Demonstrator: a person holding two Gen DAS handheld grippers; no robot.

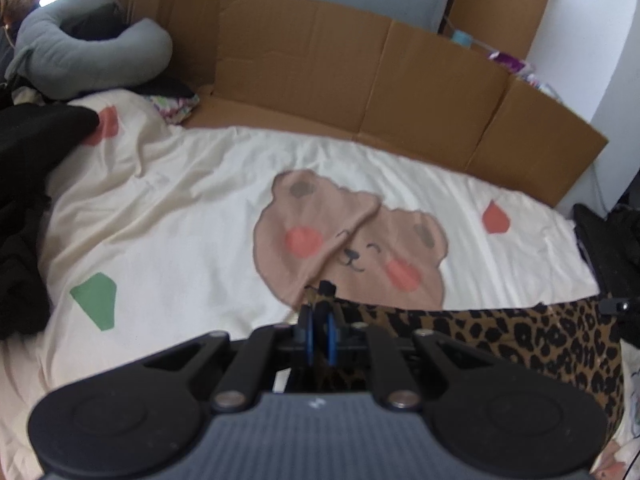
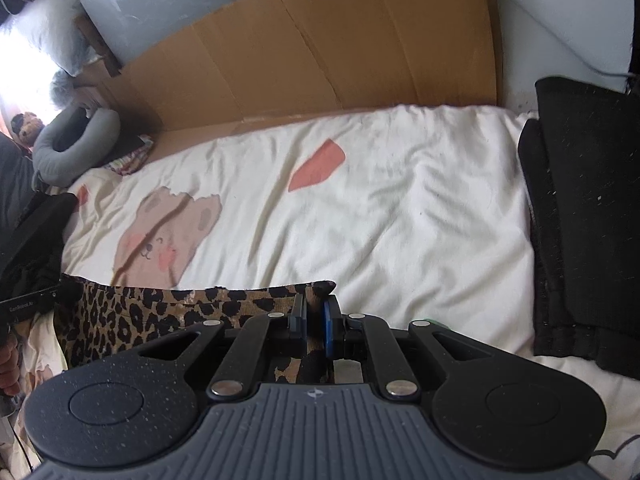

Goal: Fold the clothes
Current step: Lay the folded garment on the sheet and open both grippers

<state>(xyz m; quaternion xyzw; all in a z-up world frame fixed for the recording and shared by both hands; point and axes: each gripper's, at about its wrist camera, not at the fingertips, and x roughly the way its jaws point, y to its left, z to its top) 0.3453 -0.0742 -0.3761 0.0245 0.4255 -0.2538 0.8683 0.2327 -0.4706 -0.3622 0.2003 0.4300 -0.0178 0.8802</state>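
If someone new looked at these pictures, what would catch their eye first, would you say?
Probably the leopard-print cloth, stretched along the near edge of the bed between the left gripper and right gripper, both shut on it. Next, the brown bear face printed mid-blanket, and the cardboard lining the far side.

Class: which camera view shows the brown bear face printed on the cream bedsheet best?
The left wrist view: the brown bear face sits large and central, though a crease crosses it. In the right wrist view it is smaller, off to the left and more crumpled.
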